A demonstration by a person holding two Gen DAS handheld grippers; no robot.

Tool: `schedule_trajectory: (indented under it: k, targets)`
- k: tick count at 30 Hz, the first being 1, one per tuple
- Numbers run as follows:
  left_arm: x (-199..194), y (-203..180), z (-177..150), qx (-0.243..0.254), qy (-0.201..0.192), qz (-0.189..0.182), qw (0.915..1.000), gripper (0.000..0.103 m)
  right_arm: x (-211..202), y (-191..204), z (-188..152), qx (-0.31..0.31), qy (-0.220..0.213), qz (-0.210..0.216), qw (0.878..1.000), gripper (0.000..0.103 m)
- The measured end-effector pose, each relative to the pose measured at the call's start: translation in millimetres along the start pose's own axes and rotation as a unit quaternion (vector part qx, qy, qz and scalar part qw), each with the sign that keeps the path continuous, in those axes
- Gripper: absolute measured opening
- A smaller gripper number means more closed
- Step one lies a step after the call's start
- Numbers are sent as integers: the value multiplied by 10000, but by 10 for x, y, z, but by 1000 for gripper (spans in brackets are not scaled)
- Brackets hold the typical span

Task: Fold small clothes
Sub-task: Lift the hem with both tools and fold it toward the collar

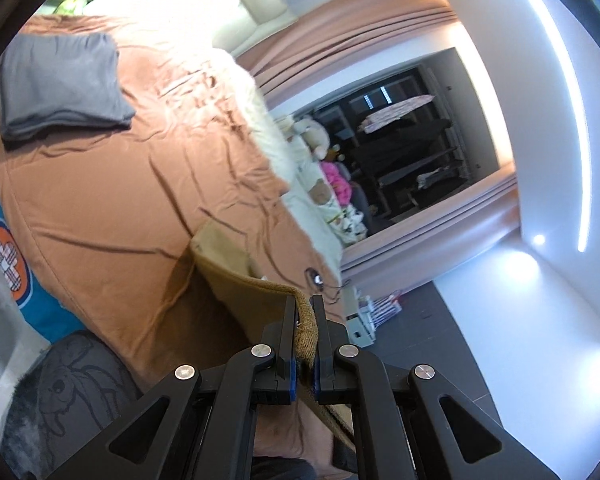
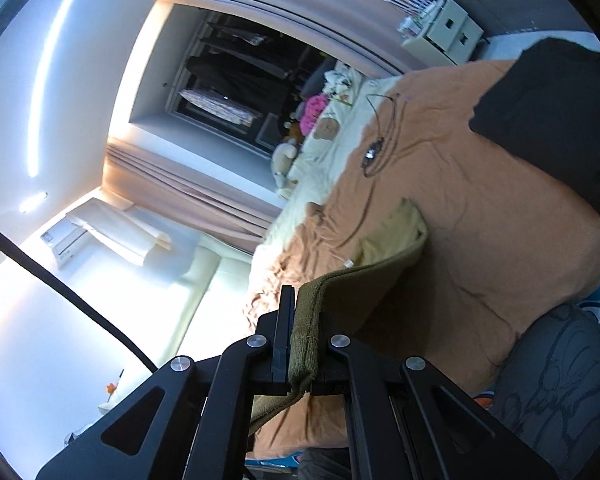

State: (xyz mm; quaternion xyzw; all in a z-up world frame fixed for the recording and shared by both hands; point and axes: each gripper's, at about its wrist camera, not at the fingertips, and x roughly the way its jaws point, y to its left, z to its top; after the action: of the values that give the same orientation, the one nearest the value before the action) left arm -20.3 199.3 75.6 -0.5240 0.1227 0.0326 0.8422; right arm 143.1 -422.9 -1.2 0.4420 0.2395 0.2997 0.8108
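Observation:
An olive-tan garment (image 1: 236,276) hangs above the orange bedspread (image 1: 112,208), held by its ribbed hem. My left gripper (image 1: 305,312) is shut on one end of that hem, the knit band pinched between its fingers. In the right wrist view my right gripper (image 2: 304,320) is shut on the other end of the same garment (image 2: 384,256), whose cloth stretches away over the bedspread (image 2: 480,208). The garment's lower part is hidden behind the gripper frames.
A folded grey garment (image 1: 60,84) lies on the far part of the bed. A dark folded cloth (image 2: 548,120) lies on the bed to the right. A grey printed cushion (image 1: 68,392) sits at the near edge. Plush toys and a dark wardrobe stand beyond the bed.

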Motion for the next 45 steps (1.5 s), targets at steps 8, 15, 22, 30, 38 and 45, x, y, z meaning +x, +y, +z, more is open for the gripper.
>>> schedule_trajectory:
  k: [8,15,22,30,38,45]
  targets:
    - [-169,-174,24,126,-144,-208,9996,5,-31,-119,-46,-126,-197,265,9994,0]
    - [143,1,51,19,46,25,10000,5,203,-398,-76,-98,-127,109,9998,0]
    - [610,235,132,-111,186,438,9988,5,791,-775,21,97,25,-218,9997,0]
    - [1265,392,349,-255,321,715,9966,5,1716,-1043,317,255,138,-548,9981,0]
    - [1812,402,592,-261,376,928,9946,5,2345,-889,653,290,197,-675,9971,0]
    - [2383,543,754,-339,598,1197,9904,5,2750,-891,890,443,403,-866,9944,0]
